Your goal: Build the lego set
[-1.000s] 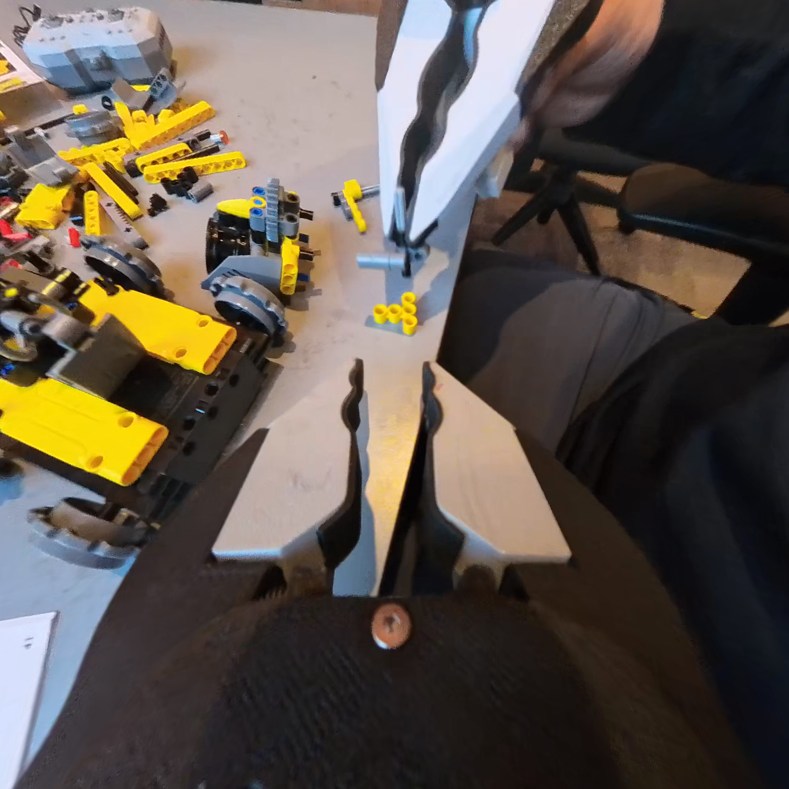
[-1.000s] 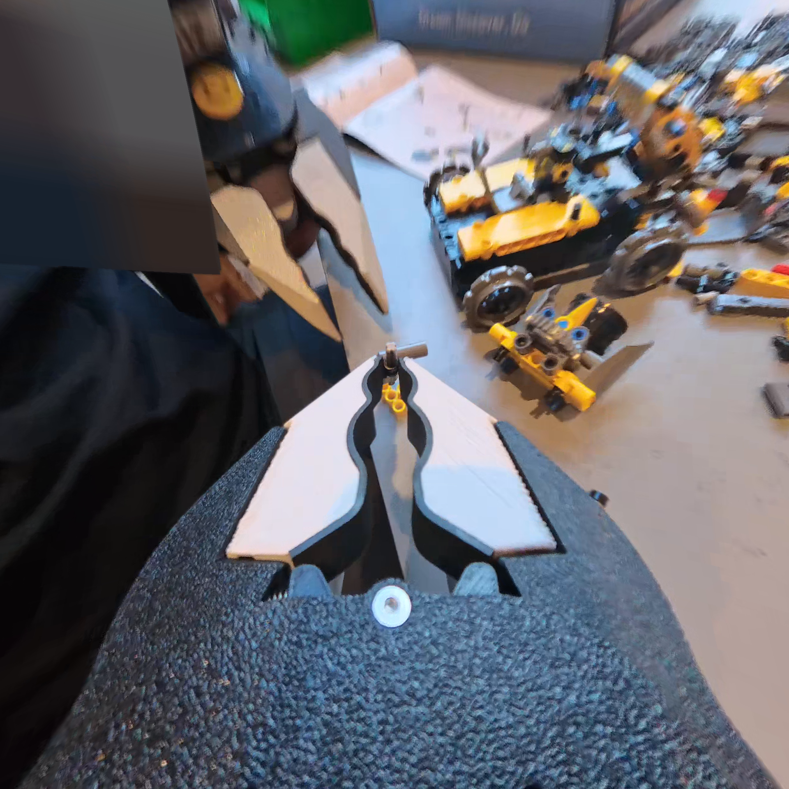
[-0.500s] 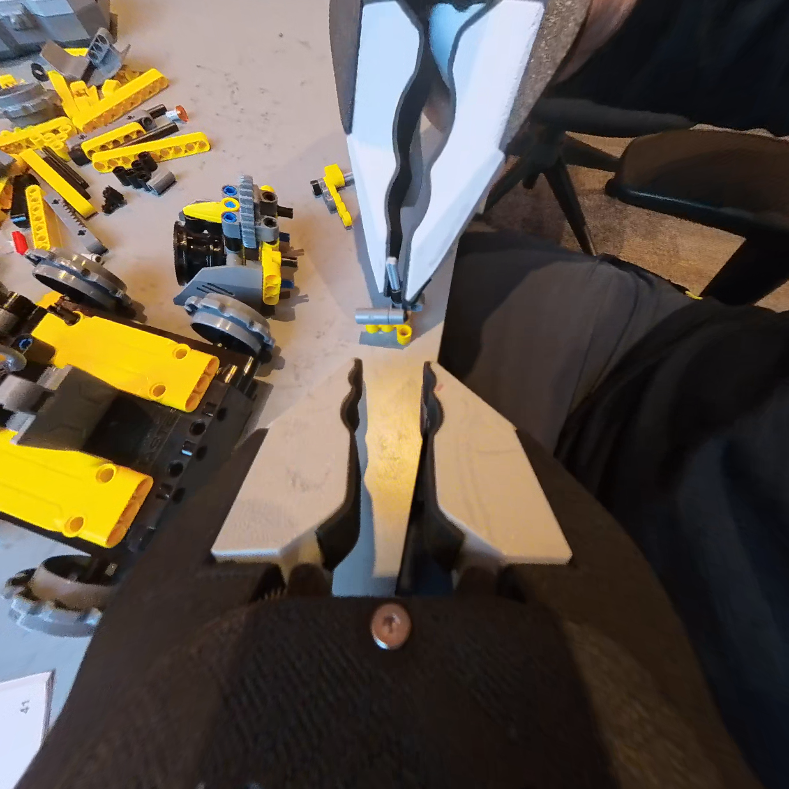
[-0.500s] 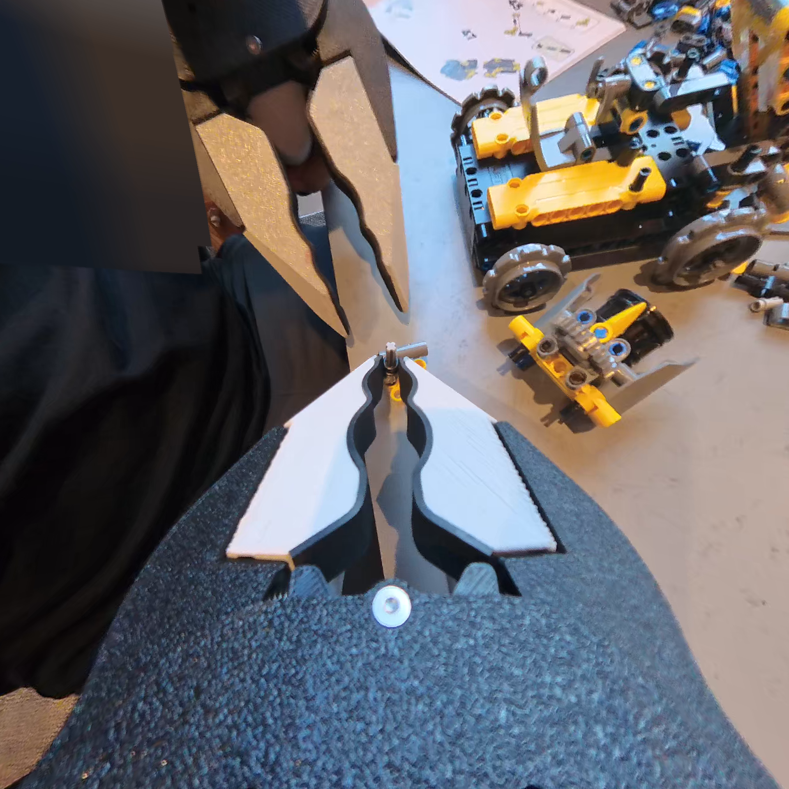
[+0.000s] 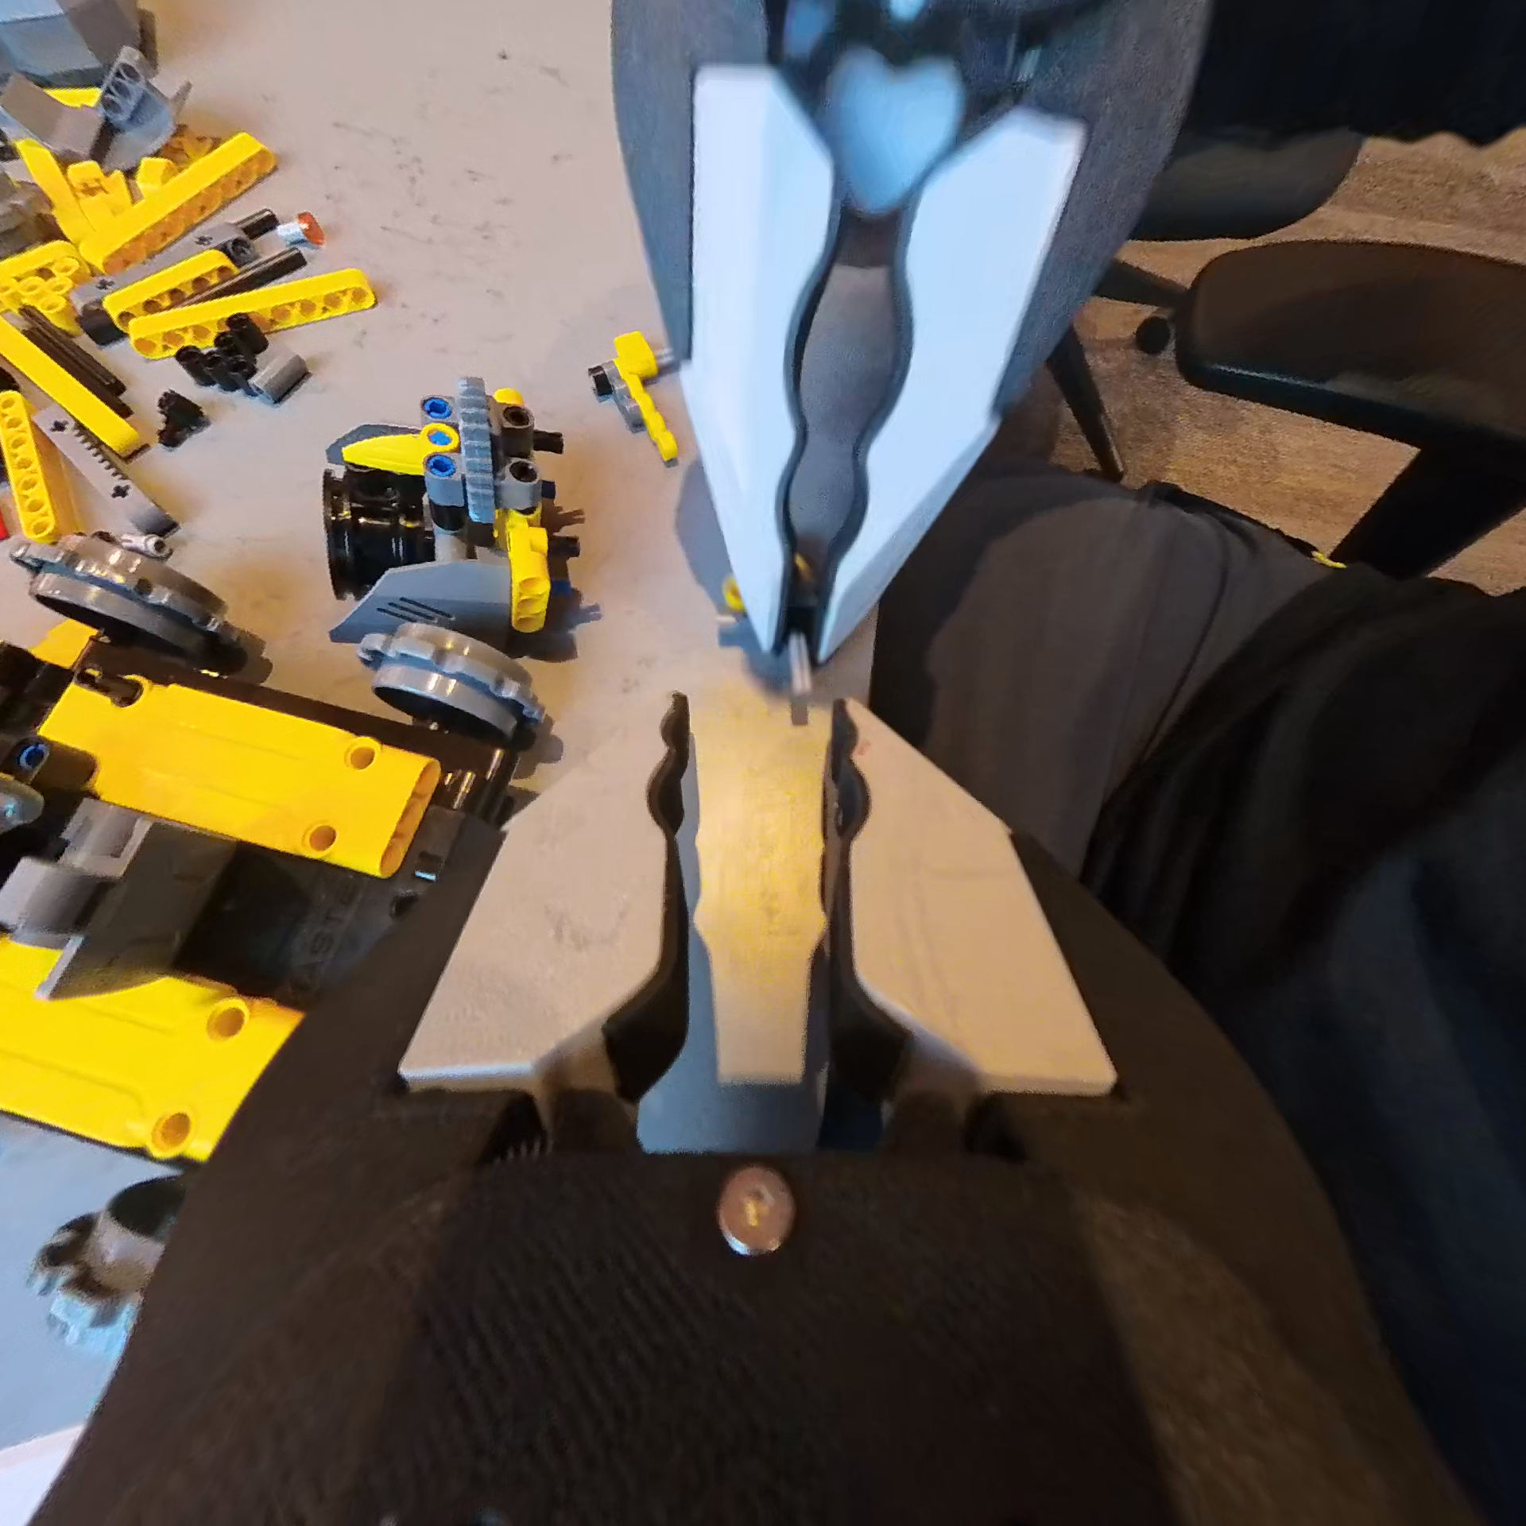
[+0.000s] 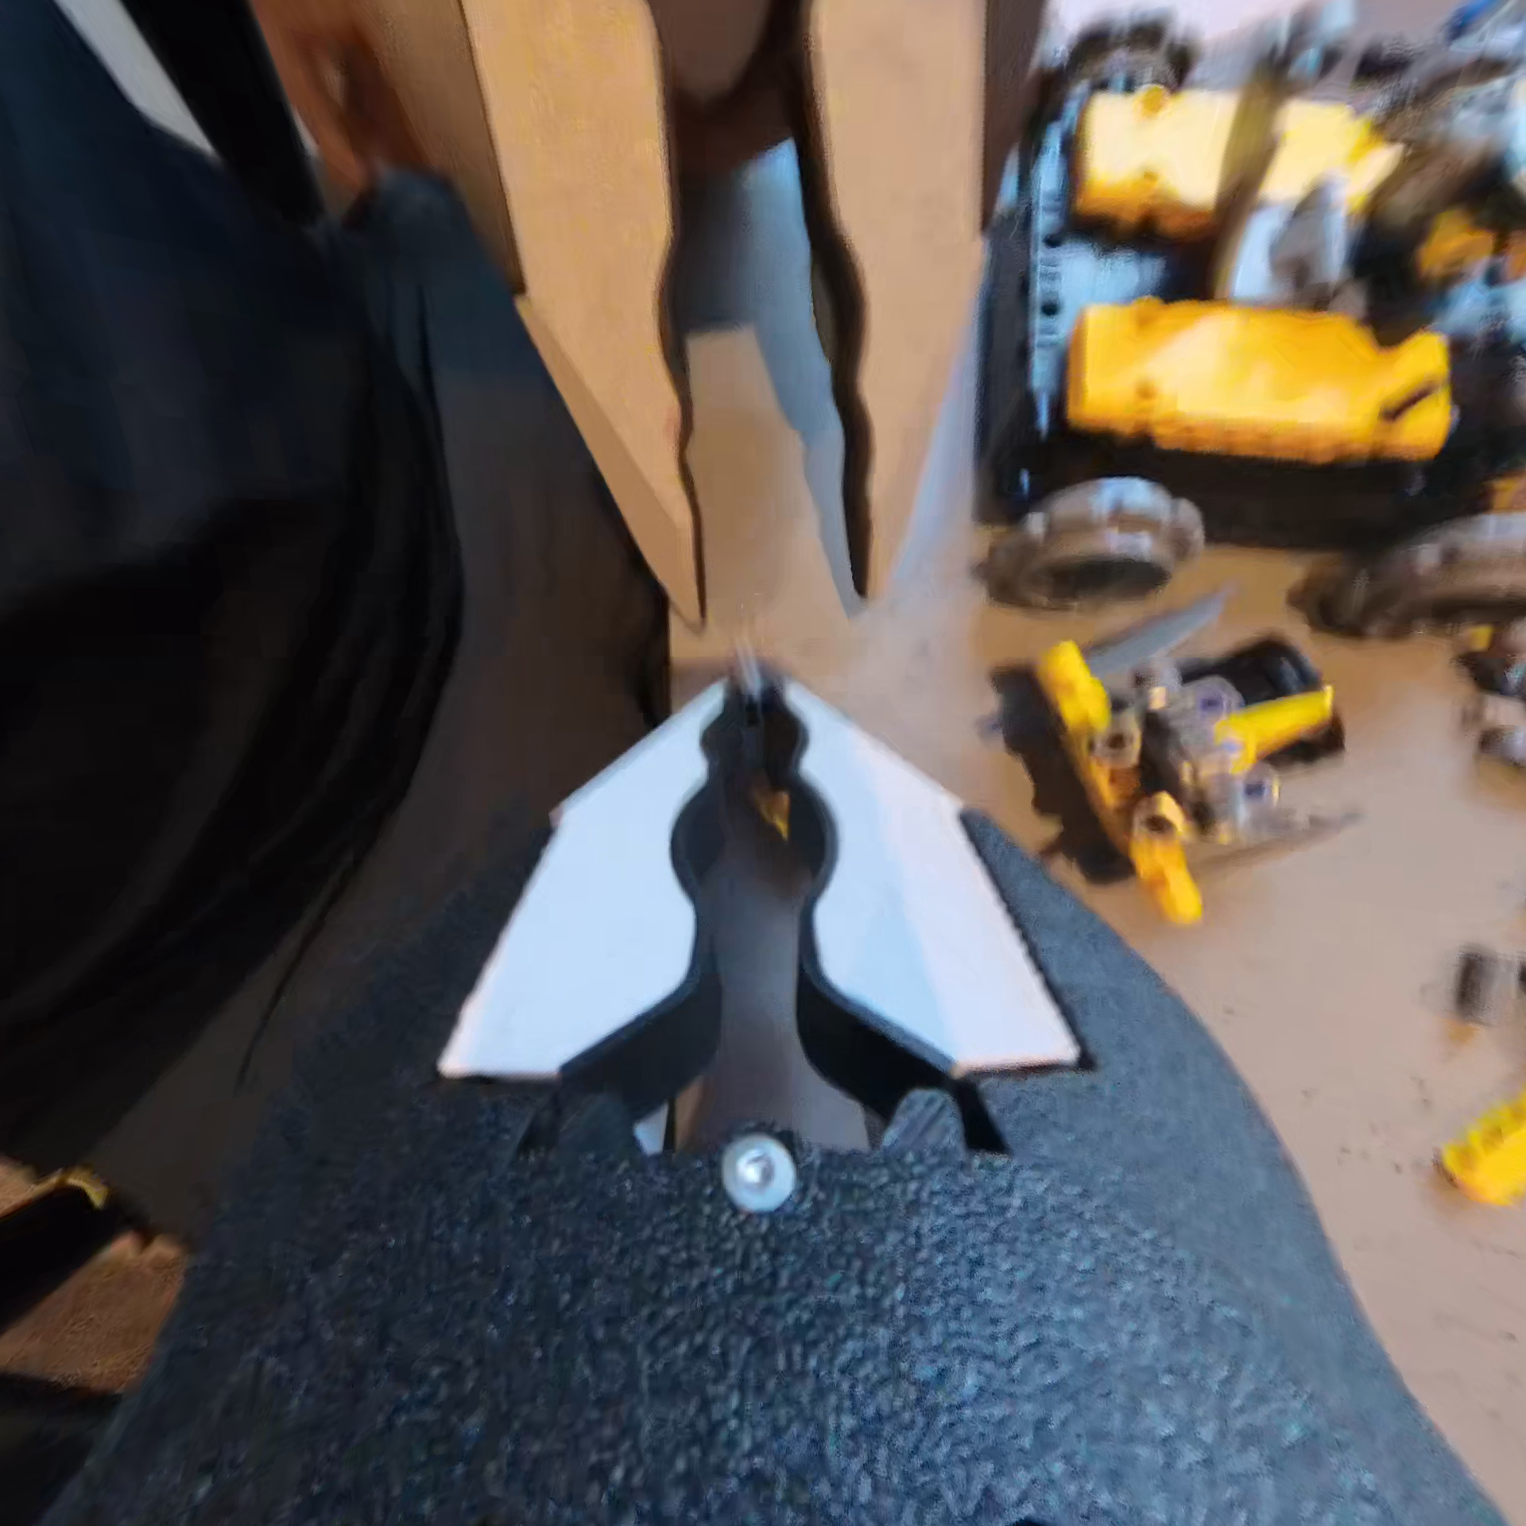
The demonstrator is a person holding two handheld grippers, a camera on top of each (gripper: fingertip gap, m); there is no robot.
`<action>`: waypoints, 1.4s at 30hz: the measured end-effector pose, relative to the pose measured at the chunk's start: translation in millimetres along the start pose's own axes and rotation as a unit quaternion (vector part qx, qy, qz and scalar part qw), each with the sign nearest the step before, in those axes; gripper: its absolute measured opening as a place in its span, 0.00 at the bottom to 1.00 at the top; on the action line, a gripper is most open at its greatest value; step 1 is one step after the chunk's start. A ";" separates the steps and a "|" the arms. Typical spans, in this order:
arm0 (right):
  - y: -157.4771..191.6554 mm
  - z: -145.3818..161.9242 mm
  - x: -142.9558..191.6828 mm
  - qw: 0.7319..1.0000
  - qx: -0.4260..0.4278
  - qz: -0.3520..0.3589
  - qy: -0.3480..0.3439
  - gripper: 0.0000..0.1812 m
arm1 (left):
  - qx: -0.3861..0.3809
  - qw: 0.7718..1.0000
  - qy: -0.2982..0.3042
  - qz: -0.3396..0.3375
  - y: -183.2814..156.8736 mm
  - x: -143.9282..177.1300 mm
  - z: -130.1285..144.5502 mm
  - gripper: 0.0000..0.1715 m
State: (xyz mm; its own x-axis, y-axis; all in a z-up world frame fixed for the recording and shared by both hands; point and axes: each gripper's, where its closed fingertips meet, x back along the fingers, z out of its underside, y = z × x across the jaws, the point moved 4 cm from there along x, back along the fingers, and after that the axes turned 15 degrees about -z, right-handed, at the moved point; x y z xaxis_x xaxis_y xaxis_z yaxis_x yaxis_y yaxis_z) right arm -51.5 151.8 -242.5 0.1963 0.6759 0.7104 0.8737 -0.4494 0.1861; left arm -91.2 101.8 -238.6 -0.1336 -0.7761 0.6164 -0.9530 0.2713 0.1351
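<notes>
The right gripper point(image 6: 755, 689) has its jaws pinched on a small grey pin point(image 5: 798, 654), with a yellow piece point(image 6: 772, 805) showing in the gap just behind the tips; the view is blurred, so the piece's shape cannot be told. The left gripper point(image 5: 755, 718) faces it tip to tip at the desk point(image 5: 495, 165) edge, jaws spread and holding nothing, the pin just beyond them. Landmark: the yellow-and-black vehicle point(image 5: 223, 826). Two grey wheels point(image 5: 450, 673) show on its near side in the left view, and a third lies loose point(image 5: 91, 1272) beside it. One small sub-assembly point(image 5: 450, 528) with a grey gear sits just beyond the vehicle, and farther off lie several yellow beams point(image 5: 248, 305). A person's dark trousers point(image 5: 1115, 661) fill the space off the desk edge.
</notes>
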 end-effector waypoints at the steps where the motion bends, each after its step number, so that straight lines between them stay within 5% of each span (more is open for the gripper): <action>1: 0.1 0.0 -3.7 1.000 0.009 -0.004 -0.001 0.03 | -0.001 1.000 0.002 0.000 0.4 -1.0 -0.2 0.20; 9: -1.4 -18.2 15.8 0.992 -0.016 -0.033 -0.121 0.03 | 0.008 1.000 0.005 0.008 2.7 -0.6 1.7 0.21; 15: -5.5 -28.5 84.7 0.967 -0.034 0.026 -0.249 0.03 | 0.004 1.000 0.011 -0.007 3.1 -1.9 2.9 0.21; 20: -3.5 -3.7 124.0 0.933 -0.090 0.088 -0.337 0.03 | -0.013 0.999 0.010 -0.028 -9.1 -13.3 -7.1 0.20; 28: 13.3 20.5 121.9 0.860 -0.145 0.052 -0.487 0.03 | -0.004 0.997 0.041 -0.065 -14.6 -53.8 -32.0 0.19; 35: 28.0 30.0 112.9 0.850 -0.144 0.034 -0.506 0.03 | -0.002 0.994 0.053 -0.097 -11.8 -63.2 -39.7 0.15; 42: 32.4 22.5 119.6 0.787 -0.160 -0.040 -0.595 0.03 | 0.001 0.993 0.057 -0.104 -9.0 -68.1 -41.7 0.05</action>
State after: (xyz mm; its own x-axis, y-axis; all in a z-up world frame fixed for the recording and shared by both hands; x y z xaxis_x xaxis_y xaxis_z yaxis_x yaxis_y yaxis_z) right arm 10.3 231.2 -166.7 0.5903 0.6927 -0.4143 0.7849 -0.3728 0.4949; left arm -62.2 176.0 -249.4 0.0985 -0.7457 0.6590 -0.9574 0.1096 0.2670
